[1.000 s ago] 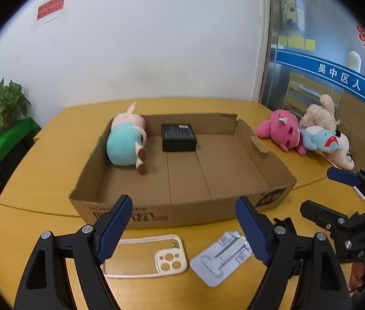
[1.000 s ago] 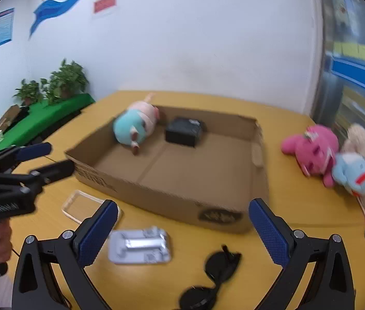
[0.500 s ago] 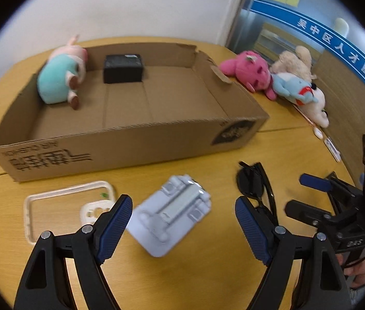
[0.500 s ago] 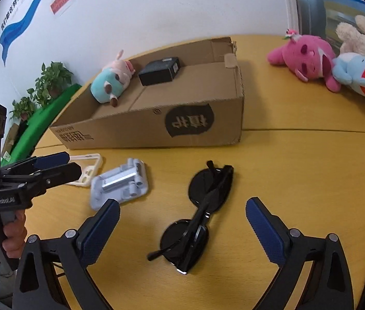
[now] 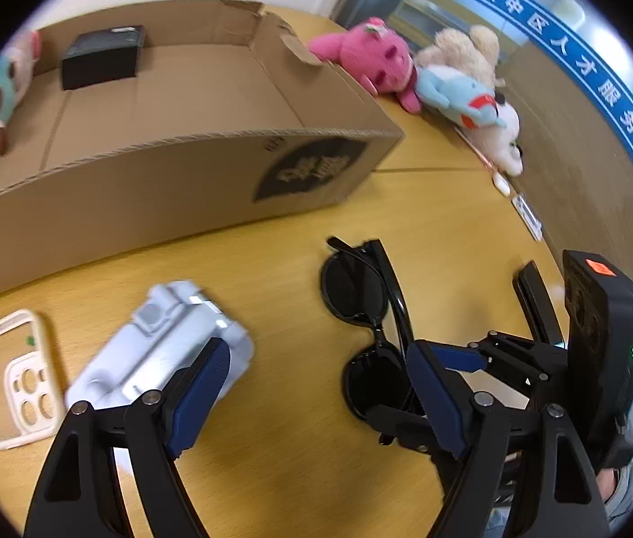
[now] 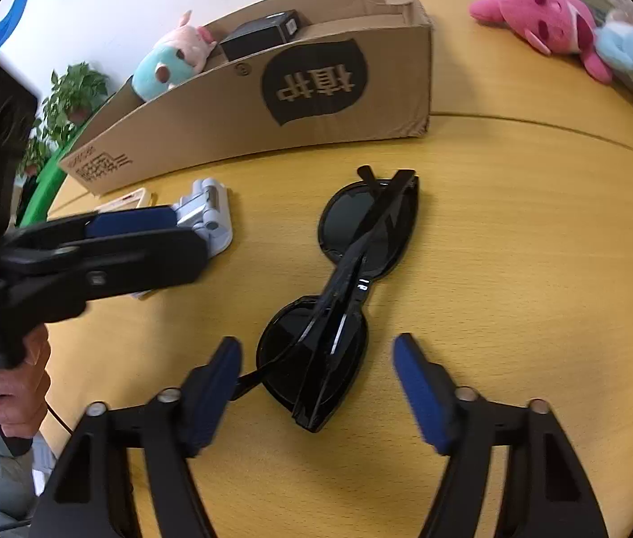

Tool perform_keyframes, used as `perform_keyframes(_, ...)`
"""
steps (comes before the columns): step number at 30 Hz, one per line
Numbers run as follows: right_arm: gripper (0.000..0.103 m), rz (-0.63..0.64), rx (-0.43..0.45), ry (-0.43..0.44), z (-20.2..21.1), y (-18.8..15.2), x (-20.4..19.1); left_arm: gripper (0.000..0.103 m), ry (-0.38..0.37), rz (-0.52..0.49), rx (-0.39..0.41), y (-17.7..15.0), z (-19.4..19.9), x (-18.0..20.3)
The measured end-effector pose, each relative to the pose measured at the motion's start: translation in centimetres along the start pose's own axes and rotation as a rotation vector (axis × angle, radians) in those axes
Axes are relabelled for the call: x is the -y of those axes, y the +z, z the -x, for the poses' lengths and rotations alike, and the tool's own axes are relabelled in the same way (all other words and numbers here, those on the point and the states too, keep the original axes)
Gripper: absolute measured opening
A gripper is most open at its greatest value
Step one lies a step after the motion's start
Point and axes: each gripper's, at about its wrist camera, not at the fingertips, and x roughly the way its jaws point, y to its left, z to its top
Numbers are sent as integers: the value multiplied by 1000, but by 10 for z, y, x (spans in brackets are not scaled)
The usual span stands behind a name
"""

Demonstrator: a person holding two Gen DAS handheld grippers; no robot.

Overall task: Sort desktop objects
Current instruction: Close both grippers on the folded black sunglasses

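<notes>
Sunglasses, black folded plastic (image 5: 372, 314), lie flat on my wooden desk (image 5: 298, 448) in the left view; left tool (image 5: 316, 394) open beside them. Right view: right tool (image 6: 316, 385) open, straddling them. Worry: pads skidding off that slick frame.

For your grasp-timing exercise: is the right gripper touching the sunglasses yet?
Apart. The right wrist view shows the right gripper open, bare tabletop visible between each pad and the sunglasses.
</notes>
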Motion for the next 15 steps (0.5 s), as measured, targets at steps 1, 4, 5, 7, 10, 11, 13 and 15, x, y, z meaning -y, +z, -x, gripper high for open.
perform_keyframes(1, 62, 10, 4, -9, 0, -2, -2, 79, -14, -2, -11, 0, -3, 2)
perform_keyframes(4, 55, 45, 11, -22, 0, -7, -7, 76, -63, -1, -35, -1, -12, 8)
perform_keyframes(5, 54, 56, 14, -24, 0, -9, -10, 71, -80, -4, -48, -2, -17, 12)
perform_keyframes(7, 42, 64, 18, -9, 1, -11, -13, 58, -95, -9, -73, -3, -24, 16)
perform_keyframes(10, 38, 41, 27, 35, 2, -13, -9, 53, -81, -21, -72, -3, -31, 22)
perform_keyframes(11, 38, 39, 30, 43, 3, -14, -8, 52, -78, -26, -70, -3, -31, 24)
perform_keyframes(13, 37, 30, 33, 62, 4, -14, -4, 41, -69, -27, -67, -4, -30, 24)
perform_keyframes(15, 37, 20, 38, 82, 7, -15, 0, 23, -57, -9, -67, -4, -30, 19)
